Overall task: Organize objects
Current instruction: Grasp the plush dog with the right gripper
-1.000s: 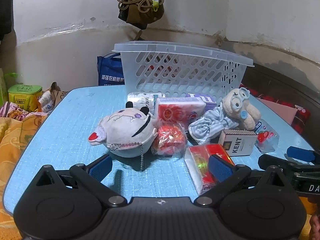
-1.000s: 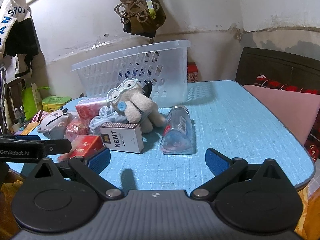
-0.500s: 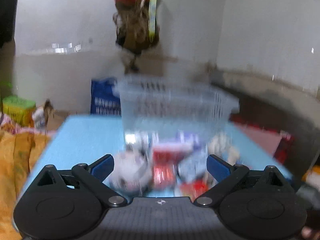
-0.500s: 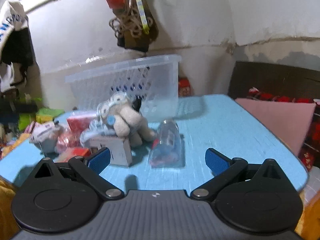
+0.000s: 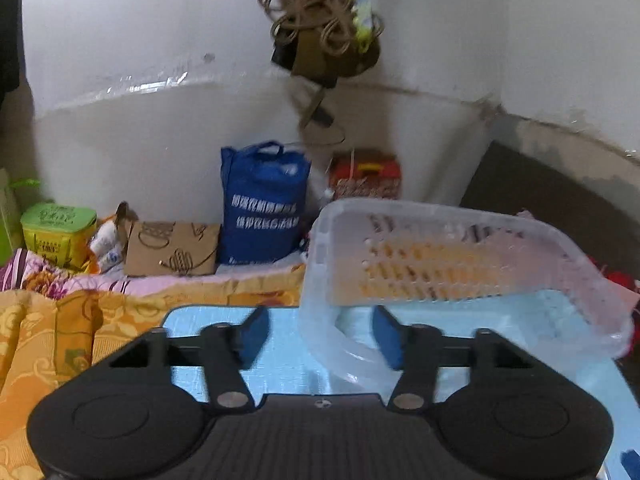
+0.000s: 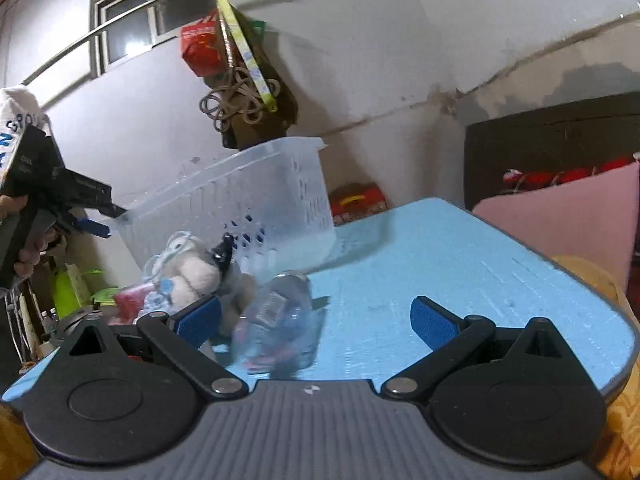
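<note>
basket grab in progress, toys not sorted yet

left gripper (image 5: 318,338) is closing with the clear basket (image 5: 460,264) rim between its pads, not clamped as far as i can tell. right gripper (image 6: 316,320) gapes wide with nothing held, plastic bottle (image 6: 280,320) just ahead, plush toy (image 6: 192,276) beyond. next up, i'd guess: pinch the rim, steady the basket.

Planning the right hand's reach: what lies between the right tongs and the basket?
Right wrist view: a clear bottle and a plush toy lie on the table between the right tongs and the basket.
</note>
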